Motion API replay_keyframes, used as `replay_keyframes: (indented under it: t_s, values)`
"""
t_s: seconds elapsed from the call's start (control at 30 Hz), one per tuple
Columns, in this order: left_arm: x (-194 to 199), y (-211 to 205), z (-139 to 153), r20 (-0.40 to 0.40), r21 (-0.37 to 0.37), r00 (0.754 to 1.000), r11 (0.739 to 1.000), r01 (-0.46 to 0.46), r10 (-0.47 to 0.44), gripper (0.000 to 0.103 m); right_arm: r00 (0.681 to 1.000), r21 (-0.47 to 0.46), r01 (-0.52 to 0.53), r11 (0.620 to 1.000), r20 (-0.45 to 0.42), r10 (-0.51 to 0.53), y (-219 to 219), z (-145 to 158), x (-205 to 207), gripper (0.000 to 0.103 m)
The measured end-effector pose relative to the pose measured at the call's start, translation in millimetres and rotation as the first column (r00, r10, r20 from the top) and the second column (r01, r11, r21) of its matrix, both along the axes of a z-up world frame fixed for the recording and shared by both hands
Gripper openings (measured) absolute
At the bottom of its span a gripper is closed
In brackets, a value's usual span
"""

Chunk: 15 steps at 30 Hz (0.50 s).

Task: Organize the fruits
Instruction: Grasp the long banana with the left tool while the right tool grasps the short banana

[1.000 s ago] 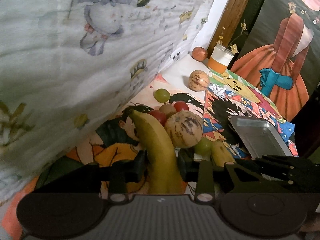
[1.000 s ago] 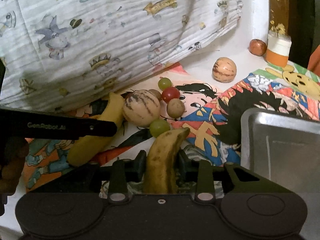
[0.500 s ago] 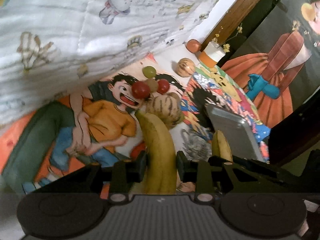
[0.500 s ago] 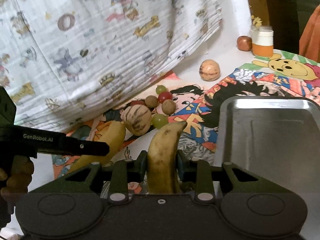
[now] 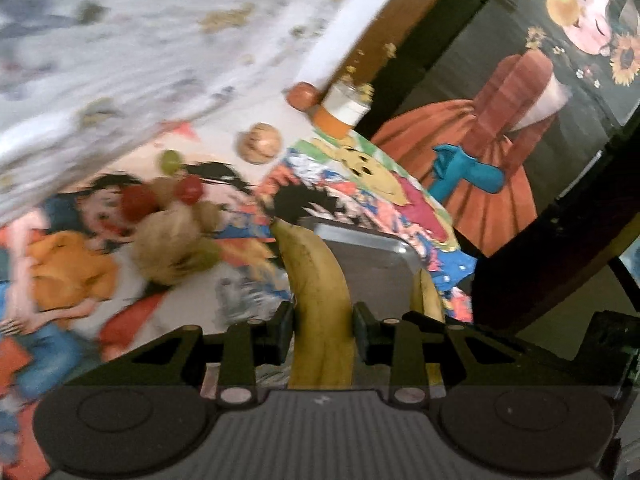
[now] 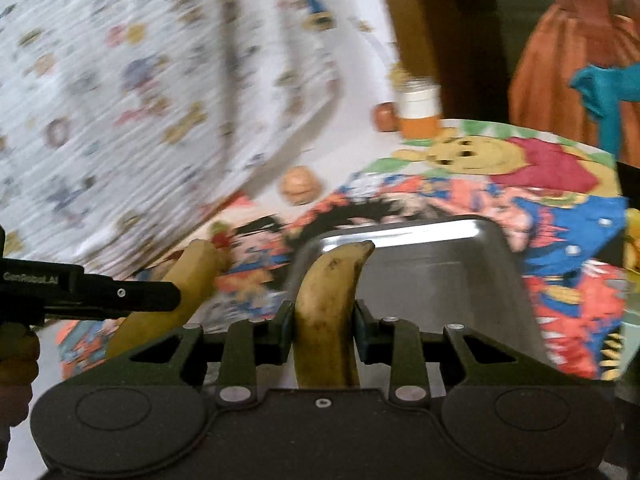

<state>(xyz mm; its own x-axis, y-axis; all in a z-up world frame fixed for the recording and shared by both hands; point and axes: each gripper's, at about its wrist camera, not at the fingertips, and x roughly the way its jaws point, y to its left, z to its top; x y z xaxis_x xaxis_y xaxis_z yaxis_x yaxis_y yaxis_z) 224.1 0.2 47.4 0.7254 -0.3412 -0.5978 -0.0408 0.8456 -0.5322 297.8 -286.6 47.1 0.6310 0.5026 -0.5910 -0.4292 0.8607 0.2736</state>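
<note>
My left gripper point(image 5: 320, 322) is shut on a yellow banana point(image 5: 316, 276) and holds it off the cloth, with the tip over the near left corner of the metal tray point(image 5: 376, 252). My right gripper point(image 6: 322, 326) is shut on a spotted banana point(image 6: 328, 300) whose tip reaches over the tray point(image 6: 440, 276). That second banana point(image 5: 428, 298) shows just right of mine in the left wrist view. In the right wrist view one of the left gripper's fingers point(image 6: 120, 292) and its banana point(image 6: 192, 276) show at the left. A pile of small round fruits point(image 5: 172, 240) lies on the cartoon cloth, left of the tray.
A striped round fruit point(image 5: 258, 144) lies alone behind the pile. Further back stand a reddish fruit point(image 5: 302, 94) and an orange-and-white jar point(image 5: 340, 108). A printed white sheet point(image 6: 120, 100) hangs along the left. A dark edge borders the cloth at the right.
Both grippers have lifted their bananas and carried them right, away from the fruit pile. The tray now lies directly behind both banana tips. The views are blurred by motion.
</note>
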Motion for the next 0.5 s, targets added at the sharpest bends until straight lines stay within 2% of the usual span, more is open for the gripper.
replay_keyframes:
  t_s: [0.17,0.5]
  values:
    - [41,-30,-10,-0.008,-0.026,0.998,0.998,0.06,-0.06,0.034,0.998,-0.025,0.06,0.998,-0.007,-0.06,-20,-6,22,0.032]
    - [106,-68,-34,-0.039,0.022,0.991,0.991,0.128,-0.127,0.034,0.995,-0.101,0.093,0.99,-0.02,-0.095,-24,-25,66,0.032]
